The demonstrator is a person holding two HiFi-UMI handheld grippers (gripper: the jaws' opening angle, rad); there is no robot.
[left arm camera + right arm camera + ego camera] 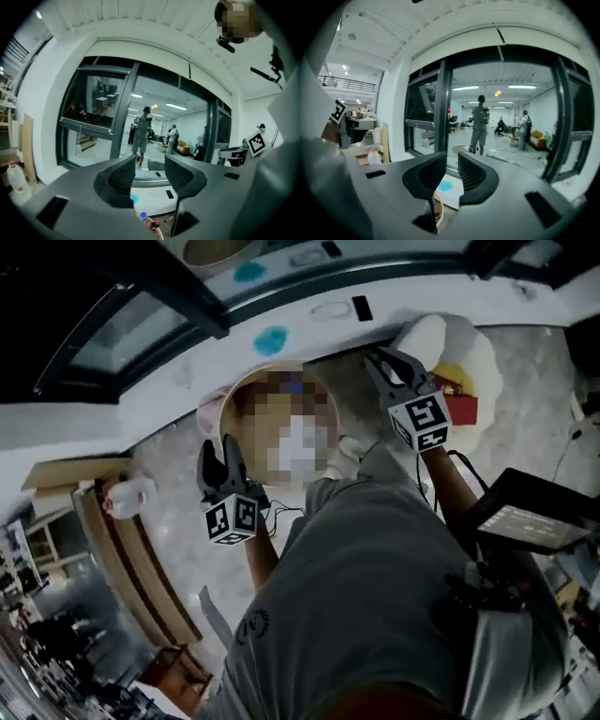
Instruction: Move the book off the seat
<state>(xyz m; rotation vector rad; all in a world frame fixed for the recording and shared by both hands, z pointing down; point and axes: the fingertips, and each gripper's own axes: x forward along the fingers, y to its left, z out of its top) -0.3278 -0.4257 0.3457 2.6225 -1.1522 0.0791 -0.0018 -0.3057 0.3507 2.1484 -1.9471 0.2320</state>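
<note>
A red, flat thing that may be the book (462,410) lies on a white, rounded seat (473,351) at the upper right of the head view, with something yellow beside it. My right gripper (392,360) is raised just left of that seat, its jaws a narrow gap apart and empty (452,171). Lower down at centre left, my left gripper (223,451) is held up with its jaws wider apart and nothing between them (149,168). Both gripper views look out at a glass wall, and neither shows the seat or the book.
A round tan tub (230,399) with small bottles (151,223) stands below the grippers. A white ledge with a blue spot (272,340) runs under the window frame (442,108). A white jug (127,495) and wooden boards (131,568) sit left, a dark device (525,514) right. People stand behind the glass.
</note>
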